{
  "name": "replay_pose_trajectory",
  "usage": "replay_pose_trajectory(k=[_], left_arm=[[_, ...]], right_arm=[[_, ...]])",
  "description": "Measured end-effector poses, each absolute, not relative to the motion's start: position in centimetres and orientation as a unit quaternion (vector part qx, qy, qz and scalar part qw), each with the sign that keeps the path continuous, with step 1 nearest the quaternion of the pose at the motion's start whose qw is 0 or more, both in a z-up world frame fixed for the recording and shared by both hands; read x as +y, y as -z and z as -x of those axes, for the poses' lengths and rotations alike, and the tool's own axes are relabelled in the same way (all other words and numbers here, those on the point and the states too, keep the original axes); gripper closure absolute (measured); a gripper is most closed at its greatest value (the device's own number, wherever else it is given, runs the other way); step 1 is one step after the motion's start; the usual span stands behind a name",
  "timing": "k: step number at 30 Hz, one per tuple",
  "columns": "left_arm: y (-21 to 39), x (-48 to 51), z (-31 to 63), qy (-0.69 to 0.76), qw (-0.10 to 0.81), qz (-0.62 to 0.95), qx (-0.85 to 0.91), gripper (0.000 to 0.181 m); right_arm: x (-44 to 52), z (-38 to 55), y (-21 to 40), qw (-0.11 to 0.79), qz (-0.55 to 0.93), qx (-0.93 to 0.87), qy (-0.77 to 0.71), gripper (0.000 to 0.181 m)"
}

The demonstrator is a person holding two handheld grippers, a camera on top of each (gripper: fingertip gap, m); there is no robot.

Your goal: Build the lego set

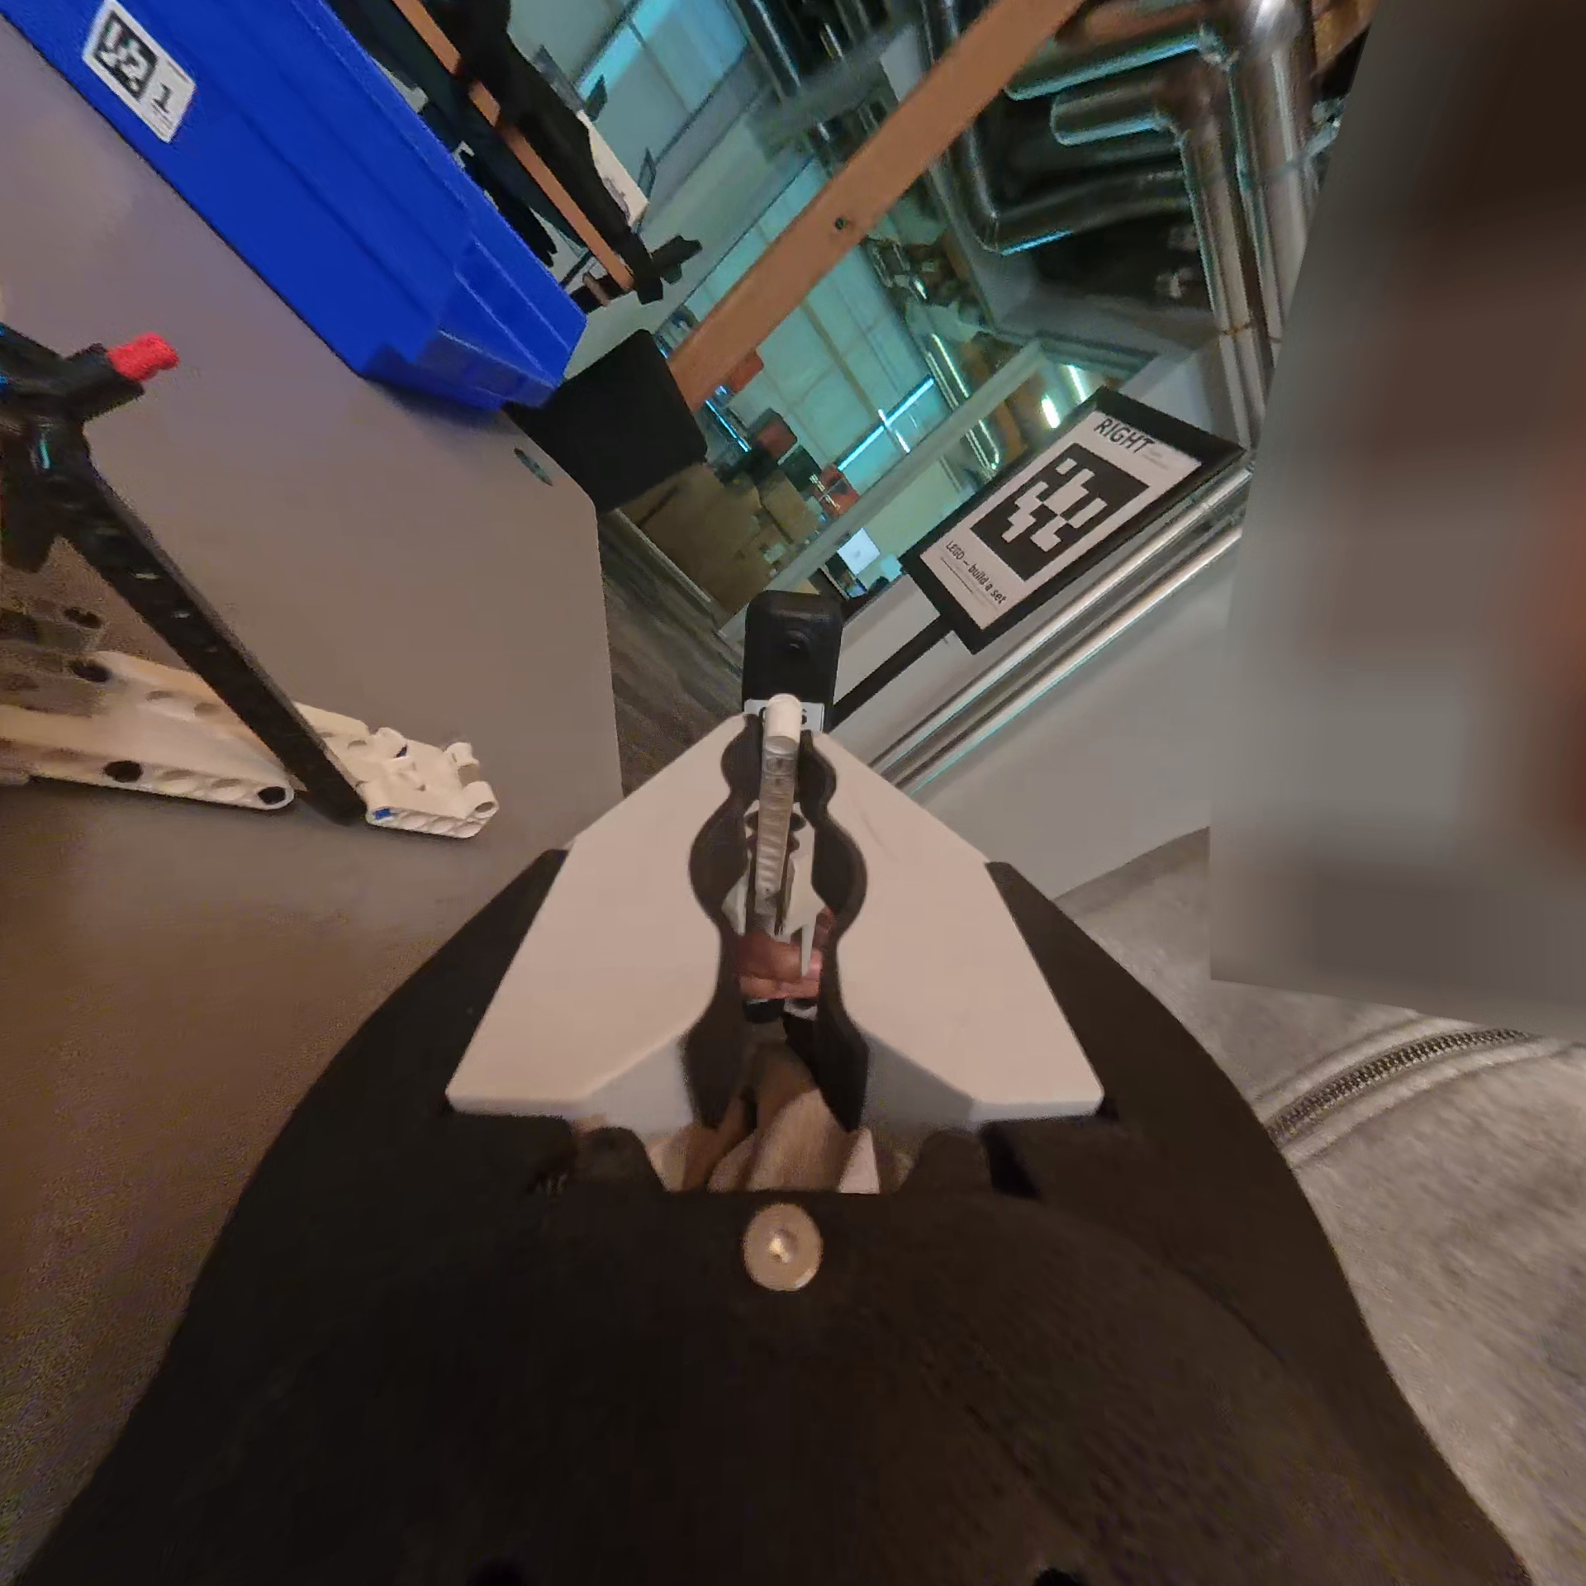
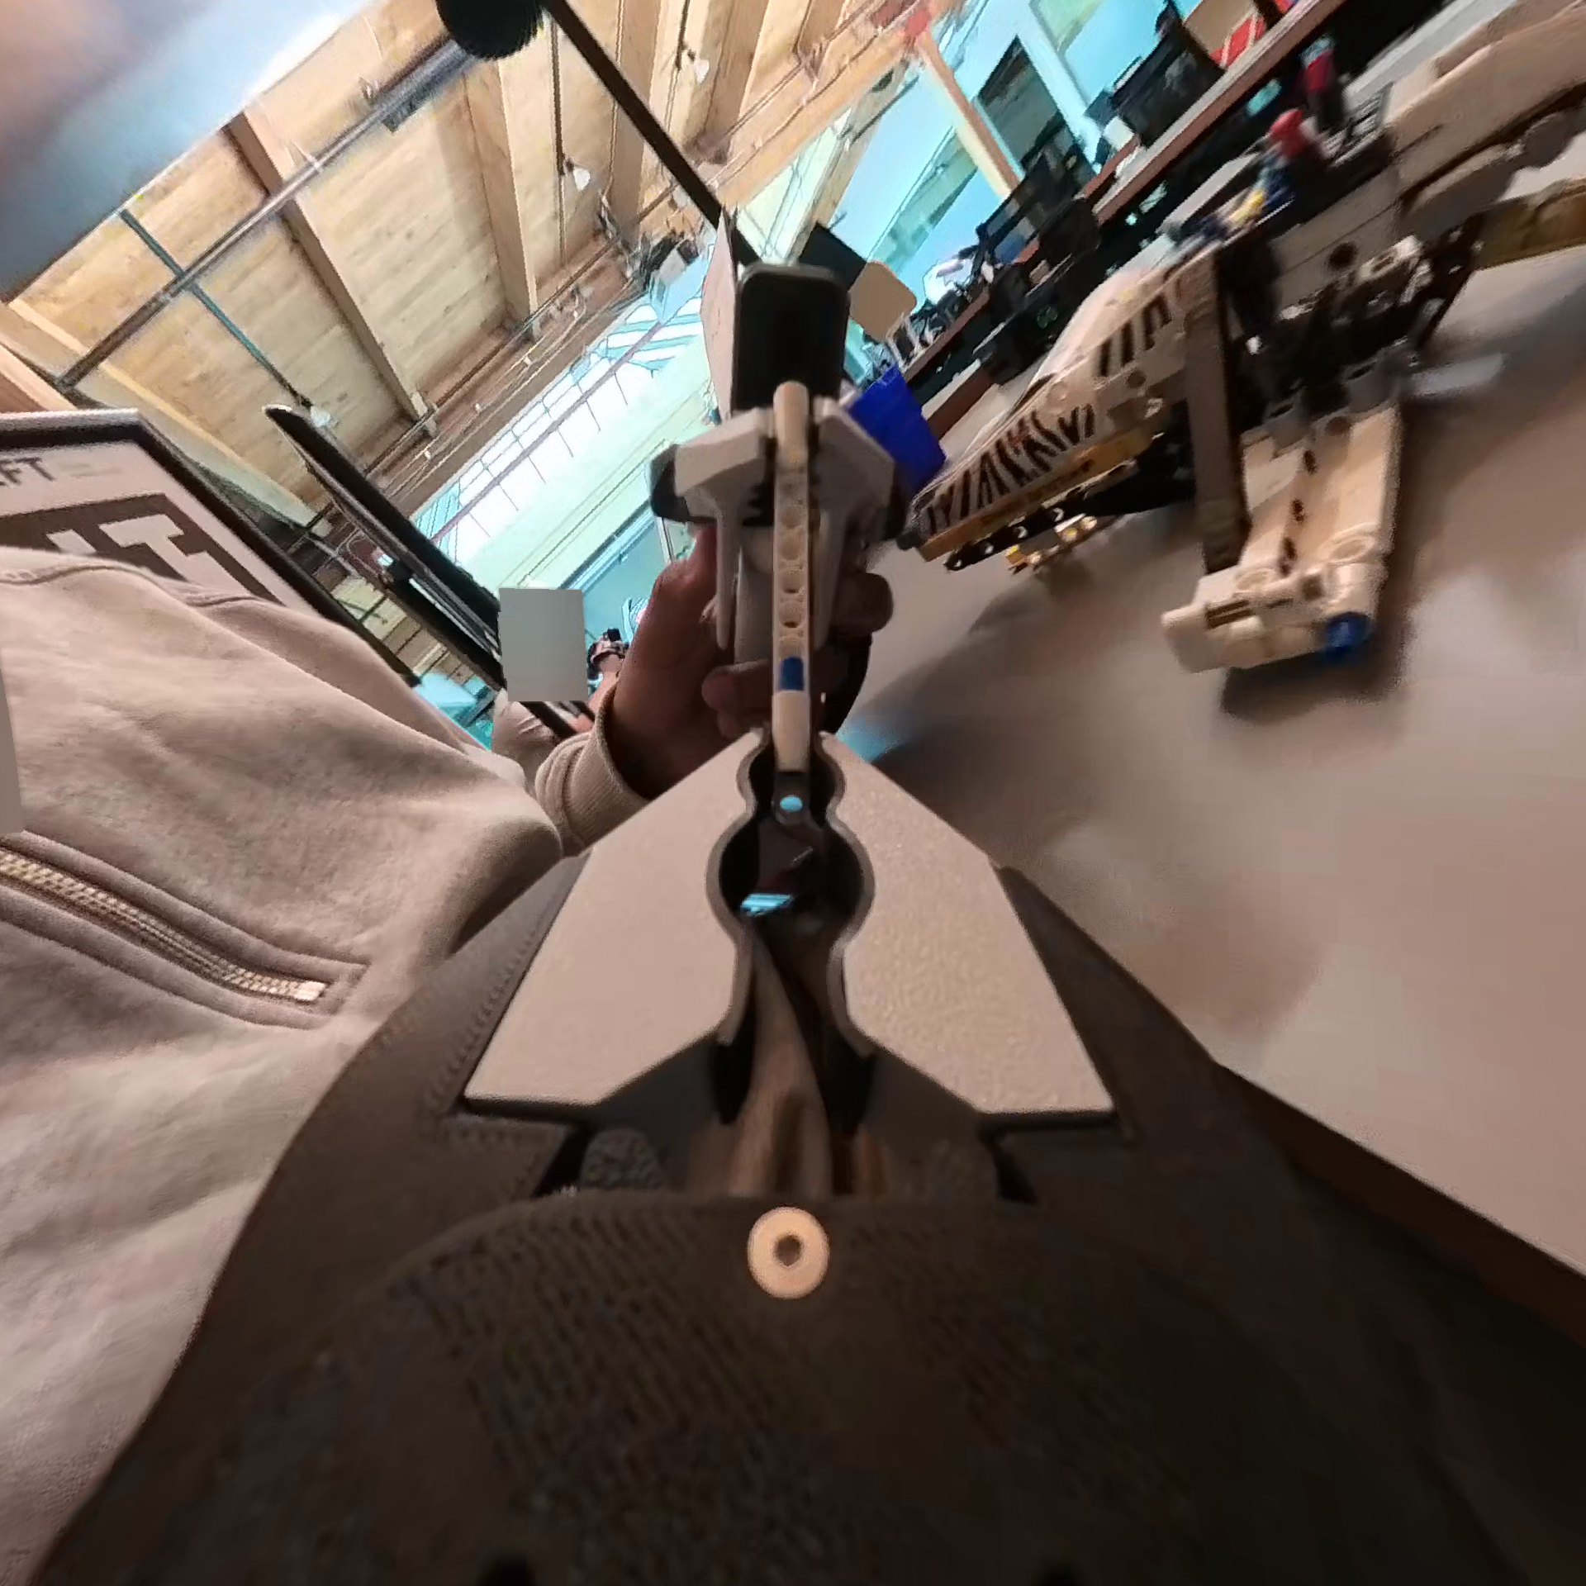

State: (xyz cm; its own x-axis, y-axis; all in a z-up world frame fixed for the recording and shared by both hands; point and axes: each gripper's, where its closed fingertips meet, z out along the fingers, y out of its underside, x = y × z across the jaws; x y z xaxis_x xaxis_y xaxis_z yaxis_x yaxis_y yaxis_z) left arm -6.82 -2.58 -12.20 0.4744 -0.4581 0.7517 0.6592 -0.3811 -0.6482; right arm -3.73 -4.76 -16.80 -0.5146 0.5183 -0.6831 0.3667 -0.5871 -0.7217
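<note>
Left gripper: clamped on one end of a long white beam, raised off the table.
Right gripper: pinching the other end of the same white beam, facing the left gripper.
Lego model: partly built, white and black with striped panels, lying on the grey table, well apart from the beam.
Blue bin: on the table beyond the model.

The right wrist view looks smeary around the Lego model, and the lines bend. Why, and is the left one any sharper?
Right wrist view: the Lego model is motion-blurred, ceiling beams curve from the wide-angle lens. Left wrist view: sharper, the blue bin is crisp, with an added blur patch at right.
</note>
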Motion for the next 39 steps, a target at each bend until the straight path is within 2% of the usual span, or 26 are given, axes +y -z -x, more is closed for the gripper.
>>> replay_pose_trajectory(k=[3, 9, 12, 14, 21, 24, 29, 31, 33, 39], left_arm=[[11.7, -2.5, 7.6, 0.502, 0.553, 0.660, -0.079, 0.177], [9.8, -5.3, 10.3, 0.458, 0.626, 0.622, -0.106, 0.177], [10.0, -7.5, 10.6, 0.449, 0.646, 0.603, -0.134, 0.177], [9.8, -9.0, 10.9, 0.463, 0.656, 0.574, -0.161, 0.177], [10.4, -10.4, 10.7, 0.450, 0.665, 0.560, -0.205, 0.177], [10.8, -10.4, 10.8, 0.433, 0.666, 0.565, -0.222, 0.177], [11.0, -10.9, 12.2, 0.382, 0.676, 0.577, -0.251, 0.178], [10.7, -11.3, 13.1, 0.345, 0.687, 0.583, -0.263, 0.152], [10.6, -12.0, 14.3, 0.289, 0.699, 0.594, -0.276, 0.136], [10.9, -12.5, 16.7, 0.127, 0.666, 0.699, -0.227, 0.116]], right_arm=[[-4.2, 4.4, 16.1, 0.079, 0.487, -0.440, -0.751, 0.176], [-1.9, 4.0, 14.2, 0.351, 0.473, -0.522, -0.618, 0.129], [-4.1, 3.6, 12.9, 0.487, 0.412, -0.596, -0.487, 0.129], [-6.6, 3.8, 12.8, 0.526, 0.363, -0.636, -0.433, 0.135], [-9.0, 6.3, 14.1, 0.552, 0.289, -0.688, -0.372, 0.150], [-8.9, 7.2, 14.2, 0.554, 0.259, -0.699, -0.371, 0.167], [-8.8, 8.8, 14.3, 0.512, 0.227, -0.720, -0.410, 0.167], [-8.5, 9.6, 14.4, 0.482, 0.235, -0.725, -0.432, 0.167], [-7.7, 10.2, 14.7, 0.449, 0.252, -0.731, -0.448, 0.167], [-4.8, 10.3, 16.4, 0.355, 0.343, -0.741, -0.455, 0.167]])
